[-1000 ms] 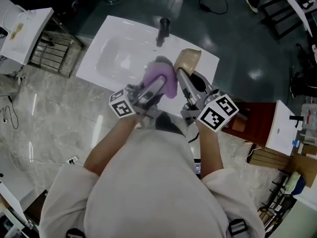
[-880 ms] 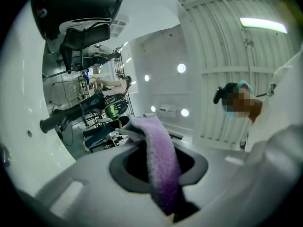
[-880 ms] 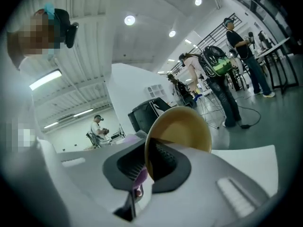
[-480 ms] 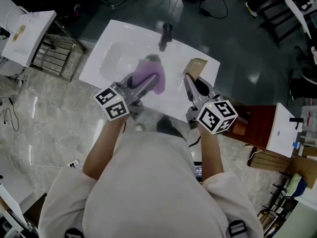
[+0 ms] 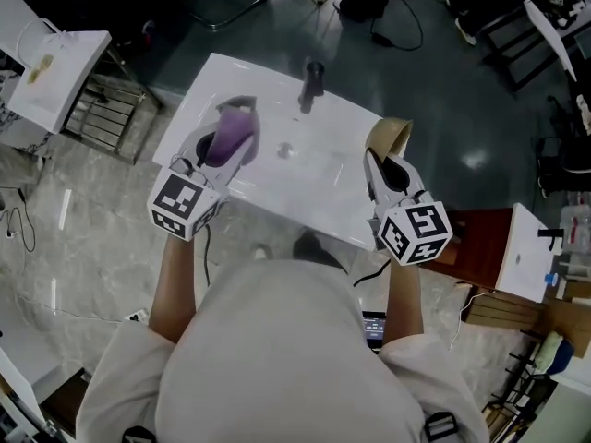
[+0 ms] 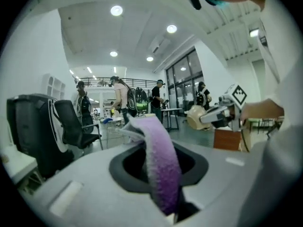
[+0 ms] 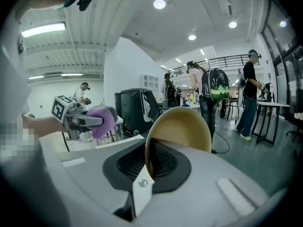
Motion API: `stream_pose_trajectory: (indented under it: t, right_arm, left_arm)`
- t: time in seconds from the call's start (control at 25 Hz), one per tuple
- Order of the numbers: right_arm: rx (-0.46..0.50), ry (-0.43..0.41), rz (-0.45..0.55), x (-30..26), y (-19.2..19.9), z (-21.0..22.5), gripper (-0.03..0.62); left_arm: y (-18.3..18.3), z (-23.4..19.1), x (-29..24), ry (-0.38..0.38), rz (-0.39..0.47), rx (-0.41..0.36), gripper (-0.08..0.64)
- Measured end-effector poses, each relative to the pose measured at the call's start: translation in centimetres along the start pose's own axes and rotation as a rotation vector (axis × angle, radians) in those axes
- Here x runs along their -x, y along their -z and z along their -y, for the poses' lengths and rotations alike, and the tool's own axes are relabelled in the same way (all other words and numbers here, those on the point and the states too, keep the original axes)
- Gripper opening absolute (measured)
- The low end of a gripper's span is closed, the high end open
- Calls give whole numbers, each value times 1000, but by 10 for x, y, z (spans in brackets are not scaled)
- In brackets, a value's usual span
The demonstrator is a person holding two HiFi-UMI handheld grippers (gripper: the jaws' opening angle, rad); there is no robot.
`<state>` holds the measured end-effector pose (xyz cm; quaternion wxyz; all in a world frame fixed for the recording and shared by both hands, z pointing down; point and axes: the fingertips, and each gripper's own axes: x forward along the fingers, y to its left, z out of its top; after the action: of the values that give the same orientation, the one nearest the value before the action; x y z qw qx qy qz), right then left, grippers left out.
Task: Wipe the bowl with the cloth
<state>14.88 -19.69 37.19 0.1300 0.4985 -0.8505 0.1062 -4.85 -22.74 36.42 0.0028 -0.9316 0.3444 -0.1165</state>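
My left gripper (image 5: 228,135) is shut on a purple cloth (image 5: 233,127), held over the left end of the white sink (image 5: 305,178). In the left gripper view the cloth (image 6: 160,162) hangs over the closed jaws and hides the fingertips. My right gripper (image 5: 381,162) is shut on the rim of a tan bowl (image 5: 389,136) over the sink's right end. Seen from the right gripper view, the bowl (image 7: 182,126) stands on edge with its hollow facing left. The cloth (image 7: 101,121) and the bowl are well apart.
A dark faucet (image 5: 314,77) stands at the sink's far edge. A wire rack (image 5: 100,111) and a white table (image 5: 51,72) are at the left, a red-brown cabinet (image 5: 473,238) at the right. Several people and a black chair (image 6: 71,126) are beyond.
The left gripper has rolled and carried the cloth leftward, off the bowl. The right gripper has shifted the bowl a little to the right, so the two have parted.
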Motion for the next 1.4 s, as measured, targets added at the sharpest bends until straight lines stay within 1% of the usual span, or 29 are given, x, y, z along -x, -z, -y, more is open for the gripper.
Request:
stream_pose_trajectory:
  t: [0.08,0.16,0.36,0.48,0.56,0.72,1.08,1.4]
  right_arm:
    - [47,24,-27,3,-2,3,14]
    - [73,49,-48,7,-3,6,14]
    - [122,80,-57,10,-13,7,14]
    - [144,79,-52,10,-17,4,14]
    - [159,71,-58,9,-17,2,14]
    - [186,62,-84,7,-9,-2,14]
    - [202,62,-116,11,4,-2,14]
    - [201,49,-153,8,21,0,14]
  left_arm:
    - [-7,-8,7,-31,6,-33,92]
    - [-12,-14,12,-61,1,-69,93]
    - [-18,-14,14,-135,-65,-254,94]
    - [-19,-11,13,-146,-67,-298,95]
    - [-21,-9,11,-146,-63,-303,95]
    - [-15,-5,7,-137,-72,-287,95]
    - [-10,5,4,-117,-86,-257,95]
    - [8,19,-6,-64,-122,-258,95]
